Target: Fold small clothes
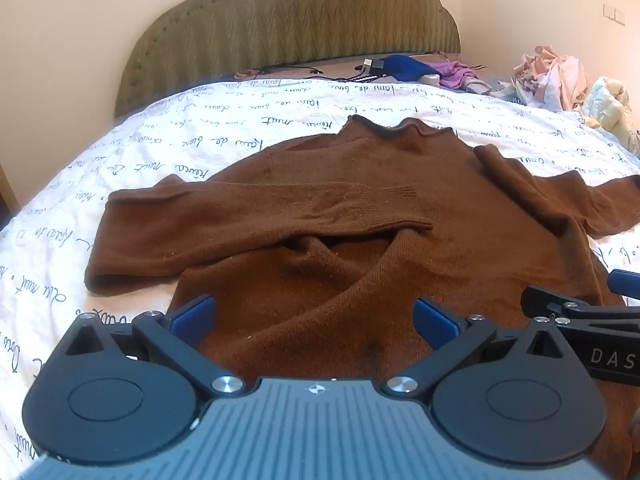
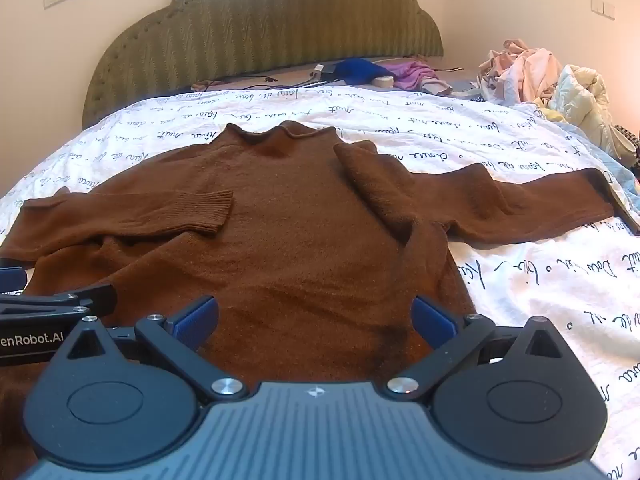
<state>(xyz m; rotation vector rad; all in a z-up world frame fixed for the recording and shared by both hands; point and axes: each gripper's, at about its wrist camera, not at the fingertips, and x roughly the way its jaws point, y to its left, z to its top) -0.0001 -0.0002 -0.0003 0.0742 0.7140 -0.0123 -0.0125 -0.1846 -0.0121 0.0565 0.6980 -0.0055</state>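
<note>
A brown knit sweater (image 1: 360,200) lies flat on the bed, collar toward the headboard; it also shows in the right wrist view (image 2: 300,220). Its left sleeve (image 1: 256,220) is folded across the chest, cuff at the middle. Its right sleeve (image 2: 500,204) stretches out to the right. My left gripper (image 1: 314,318) is open and empty above the sweater's lower hem. My right gripper (image 2: 314,318) is open and empty above the hem too, and shows at the right edge of the left wrist view (image 1: 576,312). The left gripper shows at the left edge of the right wrist view (image 2: 60,304).
The bed has a white cover with script print (image 1: 200,140) and a green padded headboard (image 1: 300,20). A pile of clothes (image 2: 540,76) sits at the far right. Blue and purple garments and cables (image 2: 372,72) lie near the headboard.
</note>
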